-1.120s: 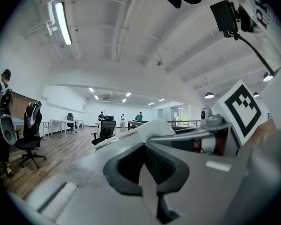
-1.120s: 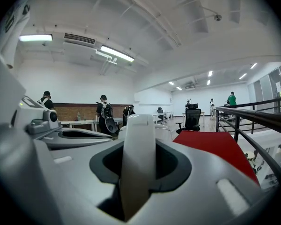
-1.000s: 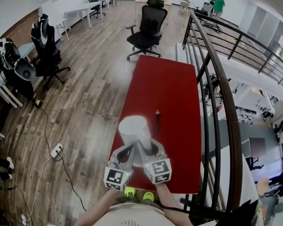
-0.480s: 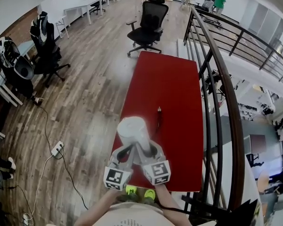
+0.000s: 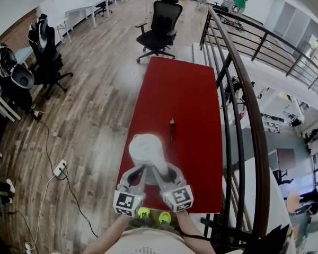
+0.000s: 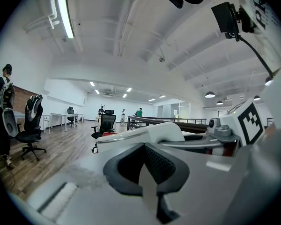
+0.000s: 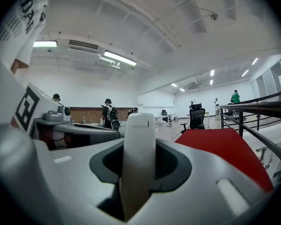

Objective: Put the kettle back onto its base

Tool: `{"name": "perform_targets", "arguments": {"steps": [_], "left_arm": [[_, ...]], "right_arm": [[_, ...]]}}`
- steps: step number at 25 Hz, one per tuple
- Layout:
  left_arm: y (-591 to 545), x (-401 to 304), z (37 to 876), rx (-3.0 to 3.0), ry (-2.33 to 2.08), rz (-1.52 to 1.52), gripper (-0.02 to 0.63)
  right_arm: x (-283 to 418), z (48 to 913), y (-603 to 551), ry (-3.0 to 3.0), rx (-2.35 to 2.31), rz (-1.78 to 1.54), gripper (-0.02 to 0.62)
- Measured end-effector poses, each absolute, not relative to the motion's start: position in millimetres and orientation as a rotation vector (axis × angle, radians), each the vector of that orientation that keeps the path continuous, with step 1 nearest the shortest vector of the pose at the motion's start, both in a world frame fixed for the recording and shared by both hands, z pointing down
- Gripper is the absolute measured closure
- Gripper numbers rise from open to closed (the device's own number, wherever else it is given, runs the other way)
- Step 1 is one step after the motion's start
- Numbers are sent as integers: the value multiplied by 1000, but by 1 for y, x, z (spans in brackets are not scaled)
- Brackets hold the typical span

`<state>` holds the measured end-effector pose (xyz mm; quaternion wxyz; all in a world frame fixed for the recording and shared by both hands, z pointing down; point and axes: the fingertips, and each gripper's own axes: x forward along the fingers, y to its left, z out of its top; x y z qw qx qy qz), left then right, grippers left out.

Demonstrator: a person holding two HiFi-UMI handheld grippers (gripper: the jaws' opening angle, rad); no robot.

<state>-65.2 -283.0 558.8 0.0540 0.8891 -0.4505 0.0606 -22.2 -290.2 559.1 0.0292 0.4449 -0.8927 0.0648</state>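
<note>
**Kettle clamped in both tongs over the near end of the red worktop**

In the head view the white kettle [image 5: 147, 148] sits at the lower middle of the frame, seen from above as a pale round top. It is held up over the near left part of the long red worktop [image 5: 193, 94]. The left tongs [image 5: 139, 172] and the right tongs [image 5: 160, 172] come in from the bottom of the frame and meet side by side at the near side of the kettle. Their marker cubes sit close together below it.

In the right gripper view, the right tongs [image 7: 138, 170] are clamped on an upright white strip of the kettle [image 7: 139, 139], which fills the gap between the dark pads. The left tongs' cube shows at the left edge of this view.

In the left gripper view, the left tongs [image 6: 147, 175] are likewise closed on a pale part of the kettle [image 6: 165, 131]. That part curves across just above the dark pads.

A small dark thing [image 5: 171, 126] lies on the worktop beyond the kettle and well apart from it. It is too small to tell what it is.

A black office chair [image 5: 159, 23] stands at the worktop's far end, at the upper middle. A dark railing [image 5: 238, 83] runs along the worktop's right side. A white power strip [image 5: 60, 168] lies on the wooden floor [image 5: 95, 99] at the lower left.
</note>
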Motion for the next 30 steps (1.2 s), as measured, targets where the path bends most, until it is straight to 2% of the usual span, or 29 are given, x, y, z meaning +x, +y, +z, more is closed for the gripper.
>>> {"name": "perform_targets", "arguments": {"steps": [10,30], "left_arm": [[-268,-63,570,2653,-1384,183,614],[-237,-66,583,2574,-1412,186,607]], "right_arm": [[4,581,-274,-2704,1363,245,469],[-4,614,-239,-2506,1382,271,472]]}}
